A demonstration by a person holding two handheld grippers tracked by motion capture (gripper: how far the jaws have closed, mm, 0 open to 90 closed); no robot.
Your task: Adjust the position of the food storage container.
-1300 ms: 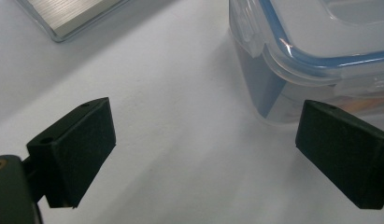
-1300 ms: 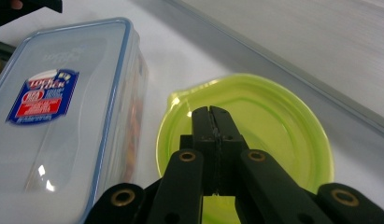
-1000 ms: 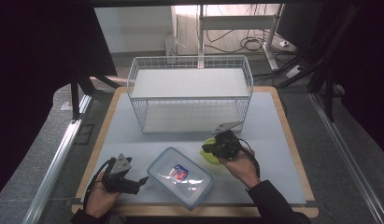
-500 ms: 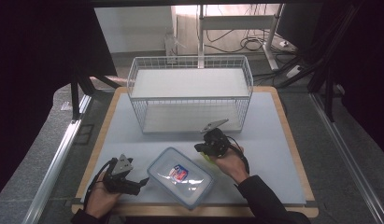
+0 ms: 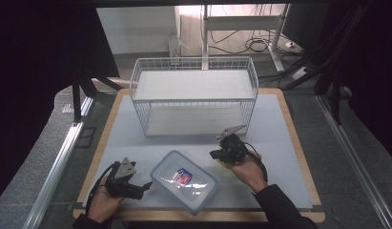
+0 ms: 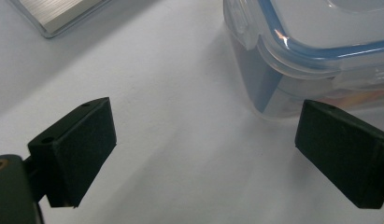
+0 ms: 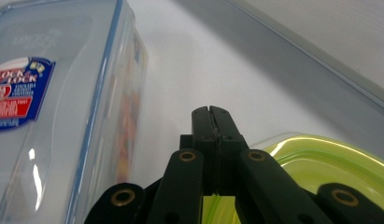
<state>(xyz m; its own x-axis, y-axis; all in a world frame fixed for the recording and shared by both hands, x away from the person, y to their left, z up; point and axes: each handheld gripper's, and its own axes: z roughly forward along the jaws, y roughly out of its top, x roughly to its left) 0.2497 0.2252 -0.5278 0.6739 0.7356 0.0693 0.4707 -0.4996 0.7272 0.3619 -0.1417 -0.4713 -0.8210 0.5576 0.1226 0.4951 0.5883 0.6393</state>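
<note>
- My right gripper has its jaws pressed together with nothing between them; in the right gripper view they sit over the green lid, just right of the clear lidded container.
- My left gripper has its jaws wide apart around bare mat, its tips at that container's left end.
- In the left gripper view, one corner of the container lies close to one jaw.
- The wire basket stands beyond the container, well apart.

Lidded box on table, before wire basket.
</note>
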